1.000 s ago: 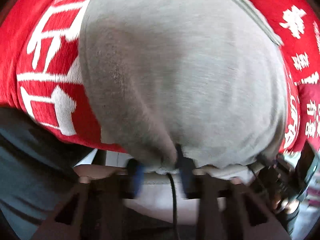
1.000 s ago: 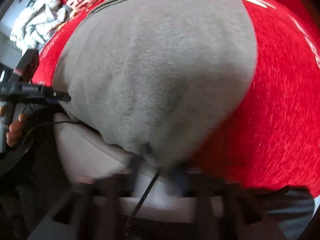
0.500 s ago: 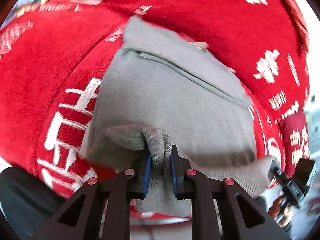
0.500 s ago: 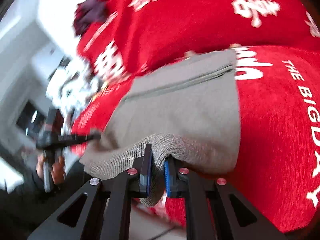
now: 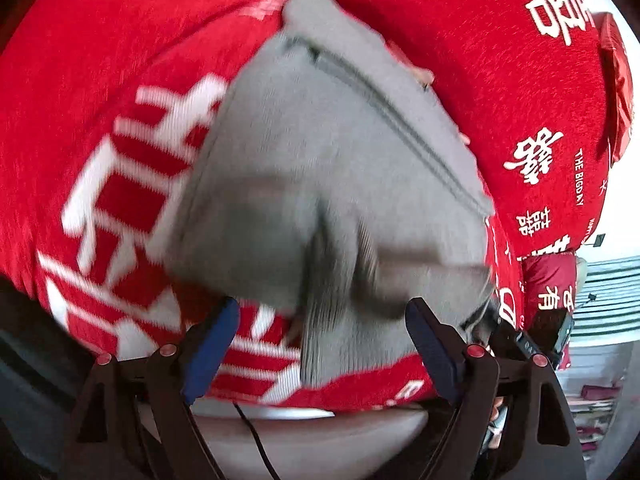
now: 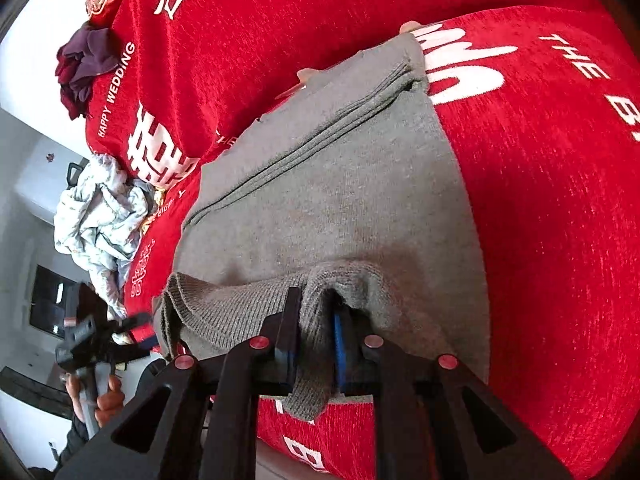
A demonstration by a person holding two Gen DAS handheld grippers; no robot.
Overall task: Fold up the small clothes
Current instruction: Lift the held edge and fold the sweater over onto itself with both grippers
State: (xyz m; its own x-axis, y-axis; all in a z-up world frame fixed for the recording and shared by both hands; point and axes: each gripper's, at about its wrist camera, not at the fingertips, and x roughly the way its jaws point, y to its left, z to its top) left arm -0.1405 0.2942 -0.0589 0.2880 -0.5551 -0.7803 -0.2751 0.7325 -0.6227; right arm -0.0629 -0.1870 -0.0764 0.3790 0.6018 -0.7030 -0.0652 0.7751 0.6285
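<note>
Grey knit garment (image 6: pixel 344 216) lies on the red printed cover (image 6: pixel 560 200), its near hem doubled back over its body. Half a second ago the left claw (image 5: pixel 320 344) was pinching that hem; now its blue pads stand wide apart with nothing between them, and the released ribbed edge sags, blurred, in front of it. The right claw (image 6: pixel 314 344) remains clamped on its bunch of hem. So the fold looks laid on the left side only, and the right release seems due next. Beyond lie a crumpled pale cloth (image 6: pixel 100 216) and dark maroon clothes (image 6: pixel 80 68).
</note>
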